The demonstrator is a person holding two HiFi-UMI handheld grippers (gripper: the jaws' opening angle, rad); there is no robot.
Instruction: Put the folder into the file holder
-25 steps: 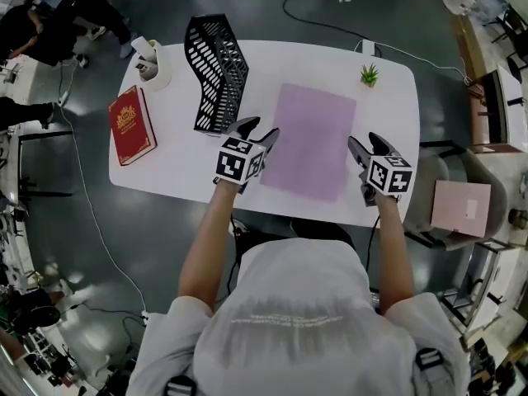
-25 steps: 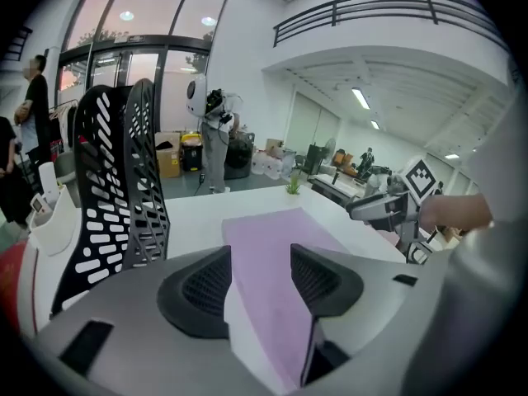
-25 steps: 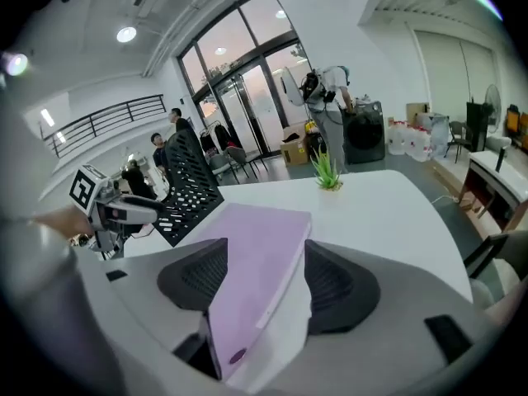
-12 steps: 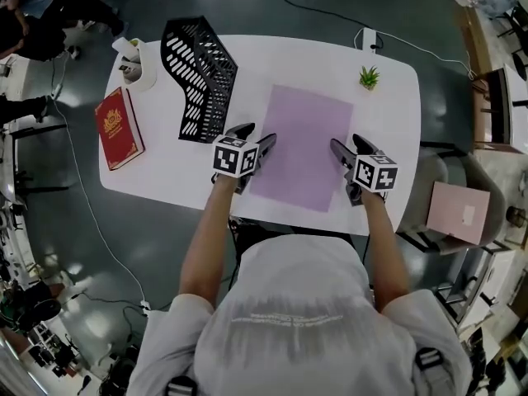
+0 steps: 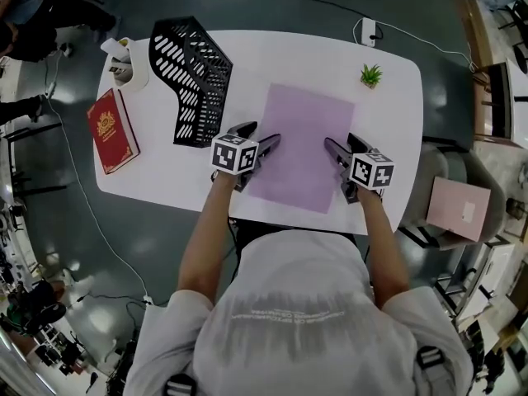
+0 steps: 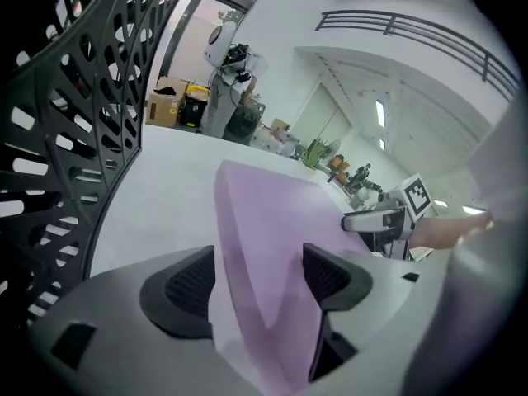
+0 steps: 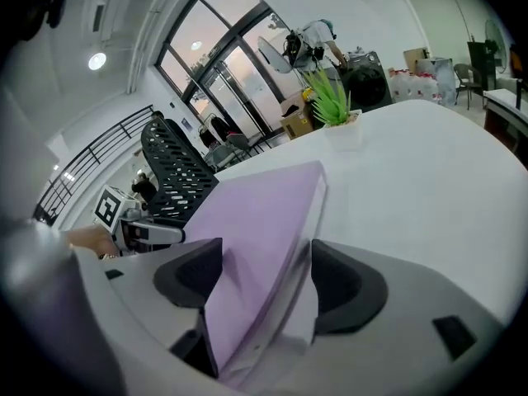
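Both grippers (image 5: 262, 133) (image 5: 338, 141), jaws just opening, straddle the folder (image 5: 301, 143), hiding its edges.

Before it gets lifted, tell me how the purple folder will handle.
The purple folder looks thin, so probably light and floppy, sagging if lifted by its edges. Its smooth surface may slip. Its edge seems layered in the right gripper view, so it might flap open.

Red book (image 5: 112, 130), small green plant (image 5: 370, 75), white cup (image 5: 132, 66) on white table (image 5: 289, 56)

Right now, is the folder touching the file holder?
Apart. The head view shows bare white table between the purple folder and the black file holder.
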